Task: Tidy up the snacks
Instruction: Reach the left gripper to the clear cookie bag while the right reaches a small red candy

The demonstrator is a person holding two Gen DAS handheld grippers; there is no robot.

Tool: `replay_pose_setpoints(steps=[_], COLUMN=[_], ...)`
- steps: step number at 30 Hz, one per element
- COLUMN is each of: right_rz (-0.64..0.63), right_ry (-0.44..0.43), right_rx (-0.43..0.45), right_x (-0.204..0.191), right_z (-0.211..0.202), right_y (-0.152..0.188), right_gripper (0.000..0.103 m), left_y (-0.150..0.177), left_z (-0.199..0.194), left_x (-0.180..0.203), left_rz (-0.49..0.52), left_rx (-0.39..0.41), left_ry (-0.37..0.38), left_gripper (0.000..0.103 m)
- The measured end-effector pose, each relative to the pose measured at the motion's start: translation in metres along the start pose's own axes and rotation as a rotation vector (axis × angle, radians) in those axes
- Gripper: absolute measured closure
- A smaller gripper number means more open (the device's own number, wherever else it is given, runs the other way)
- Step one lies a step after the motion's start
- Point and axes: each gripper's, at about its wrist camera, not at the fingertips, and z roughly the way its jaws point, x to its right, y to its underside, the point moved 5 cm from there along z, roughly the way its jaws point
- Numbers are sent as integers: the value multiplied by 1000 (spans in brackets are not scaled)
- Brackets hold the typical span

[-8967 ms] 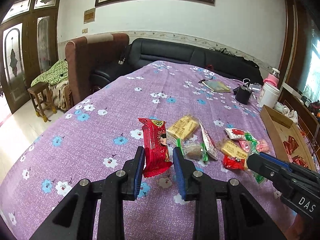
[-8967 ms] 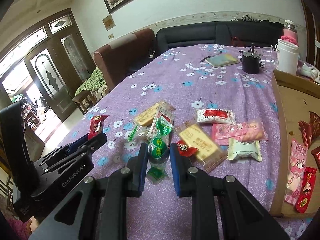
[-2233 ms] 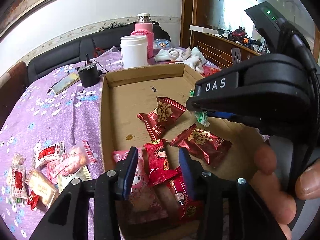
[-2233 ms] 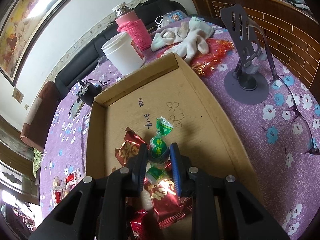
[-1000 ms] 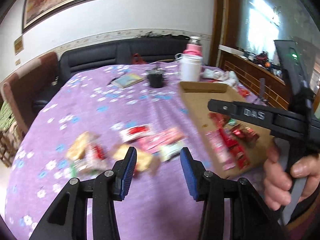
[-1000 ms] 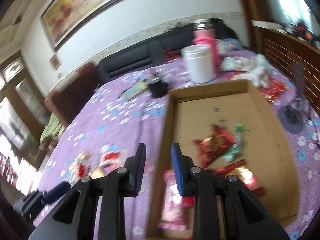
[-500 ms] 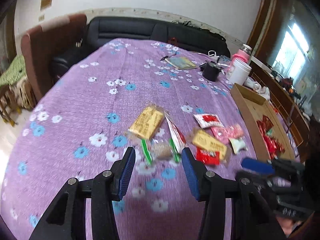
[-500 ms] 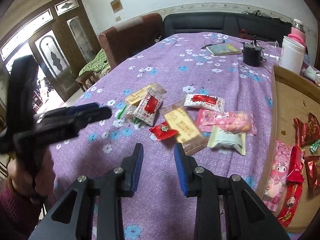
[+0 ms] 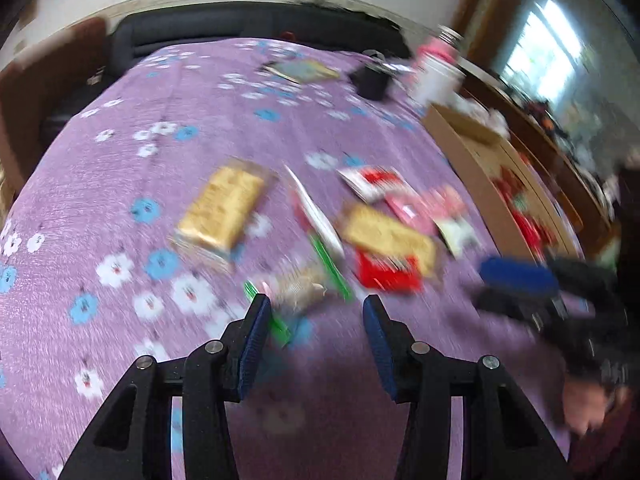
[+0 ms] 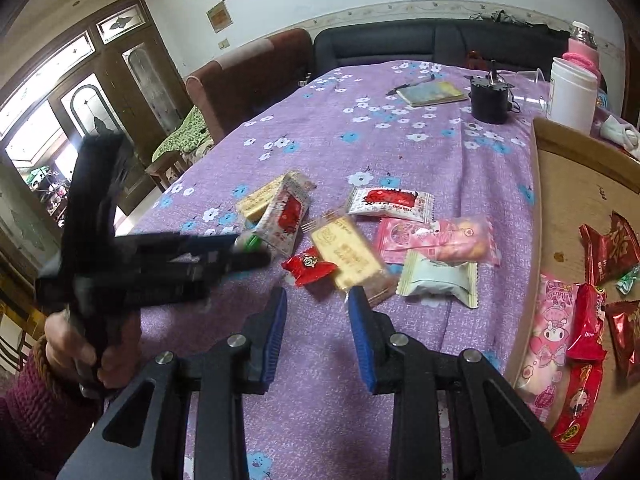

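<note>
Snacks [image 10: 352,254] clustered mid-table, cardboard tray [image 10: 560,184] at right edge

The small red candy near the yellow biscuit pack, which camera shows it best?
The right wrist view: the small red candy is sharp there, lying on the purple cloth just ahead of the open right gripper, beside the yellow biscuit pack. The left wrist view shows it only as a blurred red patch.

Left view motion-blurred; cardboard tray [image 10: 560,184] cut off at right edge.
</note>
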Motion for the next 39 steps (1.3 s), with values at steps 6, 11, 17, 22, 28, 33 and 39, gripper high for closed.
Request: replay_pose_setpoints(steps=[6, 11, 17, 22, 28, 33, 39], right_rz=[2, 11, 17, 7, -1, 61, 30], right_ry=[4, 6, 1, -2, 35, -14, 40], right_rx=[2, 7, 8, 12, 17, -31, -106], right_x=[-1, 0, 2, 1, -3, -8, -6], right_z=[0, -1, -2, -1, 9, 29, 60], right_y=[0, 0, -1, -1, -7, -29, -30], right_gripper=[72, 72, 72, 72, 72, 72, 72], left_y=[-10, -22, -11, 14, 22, 22, 21], left_z=[-6, 13, 11, -13, -17, -16, -23], left_x=[-3, 0, 7, -5, -3, 0, -9], left_rz=[-2, 16, 57, -13, -11, 11, -46], left_rx=[36, 47, 45, 86, 136, 139, 154], left_ry=[-62, -121, -177, -175, -220, -223, -169], left_gripper=[52, 52, 67, 70, 71, 71, 71])
